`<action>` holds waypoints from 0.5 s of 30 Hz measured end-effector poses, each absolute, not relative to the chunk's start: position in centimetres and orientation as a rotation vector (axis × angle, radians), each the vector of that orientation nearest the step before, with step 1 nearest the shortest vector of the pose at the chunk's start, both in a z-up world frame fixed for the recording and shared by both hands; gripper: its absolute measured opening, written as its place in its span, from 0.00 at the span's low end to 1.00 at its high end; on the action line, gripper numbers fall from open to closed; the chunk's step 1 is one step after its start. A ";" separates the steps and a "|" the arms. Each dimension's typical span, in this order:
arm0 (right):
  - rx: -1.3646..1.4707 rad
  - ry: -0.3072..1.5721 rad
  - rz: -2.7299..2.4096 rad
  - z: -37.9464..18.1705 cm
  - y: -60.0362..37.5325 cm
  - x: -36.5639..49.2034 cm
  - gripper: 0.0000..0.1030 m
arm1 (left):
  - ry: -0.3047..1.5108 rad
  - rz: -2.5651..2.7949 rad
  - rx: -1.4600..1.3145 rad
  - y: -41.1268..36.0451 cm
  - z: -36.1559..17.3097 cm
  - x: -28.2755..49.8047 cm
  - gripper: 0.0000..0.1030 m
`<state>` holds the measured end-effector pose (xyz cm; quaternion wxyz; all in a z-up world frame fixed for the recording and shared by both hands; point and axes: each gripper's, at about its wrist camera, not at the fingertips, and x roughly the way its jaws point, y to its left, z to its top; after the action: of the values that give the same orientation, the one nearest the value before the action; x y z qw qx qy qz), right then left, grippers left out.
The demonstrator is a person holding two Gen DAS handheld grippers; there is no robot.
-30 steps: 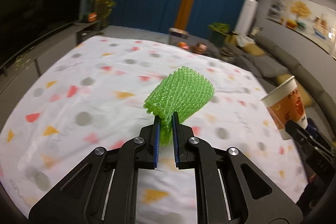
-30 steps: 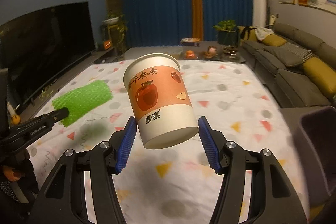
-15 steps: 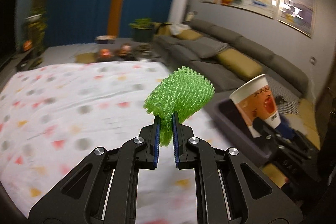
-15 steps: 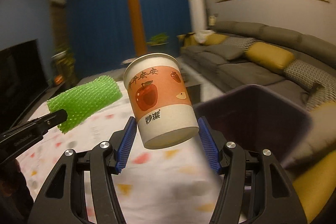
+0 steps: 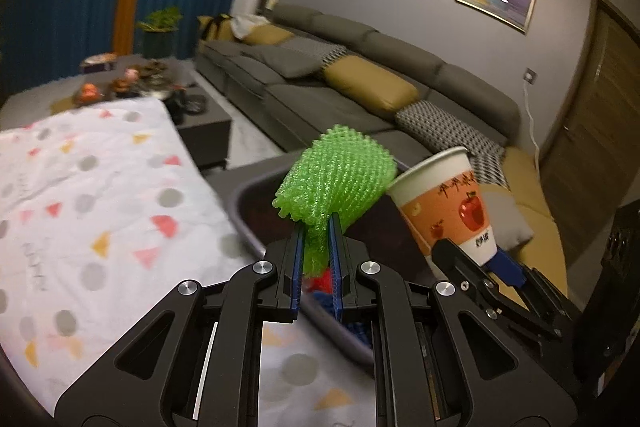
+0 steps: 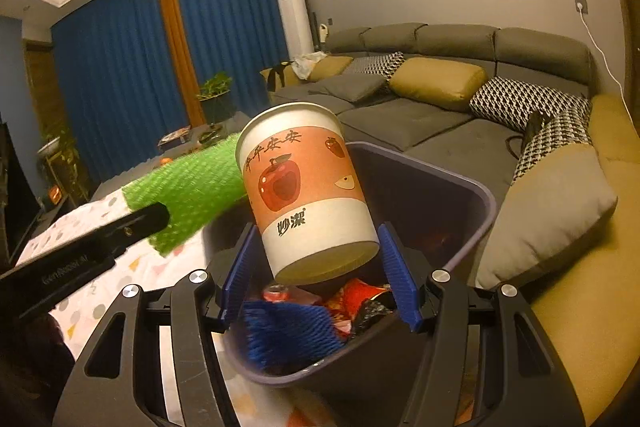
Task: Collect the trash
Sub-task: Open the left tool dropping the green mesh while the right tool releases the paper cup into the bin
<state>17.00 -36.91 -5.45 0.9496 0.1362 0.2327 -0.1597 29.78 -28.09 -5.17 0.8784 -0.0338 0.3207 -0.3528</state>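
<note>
Green foam net, apple-print paper cup, both above trash bin

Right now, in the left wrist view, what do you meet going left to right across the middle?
Patterned tablecloth → bin rim → green foam net in the left gripper → paper cup in the right gripper.

Left gripper and right gripper: matte black angular linkages joined by silver round-headed screws. Fingers carry ribbed blue pads. Small white lettering, illegible, marks one arm's side.
</note>
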 end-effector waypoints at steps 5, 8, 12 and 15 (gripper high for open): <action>0.300 0.480 -0.329 -6.2 -37.6 16.8 0.60 | 0.705 -0.792 -0.042 -29.3 -7.1 30.1 0.33; 0.318 0.479 -0.336 -6.4 -38.6 16.3 0.64 | 0.709 -0.776 -0.048 -28.5 -7.7 29.9 0.55; 0.306 0.488 -0.350 -6.5 -38.6 15.8 0.71 | 0.691 -0.737 -0.067 -26.6 -7.6 29.3 0.73; 0.258 0.478 -0.354 -6.2 -37.6 15.0 0.78 | 0.659 -0.660 -0.046 -24.8 -7.3 28.4 0.82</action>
<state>14.96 -37.60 -6.22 0.9479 0.1266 0.2348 -0.1739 28.43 -24.82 -7.28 0.8930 -0.0220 0.3176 -0.3183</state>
